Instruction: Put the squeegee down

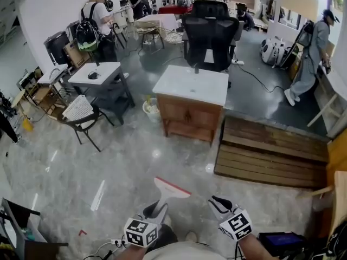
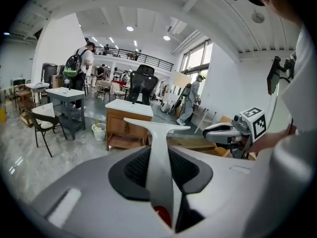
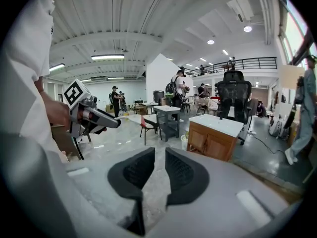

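The squeegee [image 1: 169,190] is white with a red-edged blade, and it points forward above the floor. My left gripper [image 1: 155,208] is shut on its handle at the bottom of the head view. In the left gripper view the squeegee [image 2: 158,133] stands up between the black pads [image 2: 136,167], blade crosswise on top. My right gripper [image 1: 220,202] hangs beside it at the lower right. In the right gripper view my right gripper [image 3: 157,175] has a narrow gap between its jaws and holds nothing.
Ahead stands a wooden cabinet [image 1: 188,118] with a white top, a small bucket [image 1: 150,110] at its left. A wooden pallet [image 1: 271,158] lies on the floor to the right. Behind are a black office chair [image 1: 210,31], a grey desk [image 1: 97,75], a chair [image 1: 81,112] and several people.
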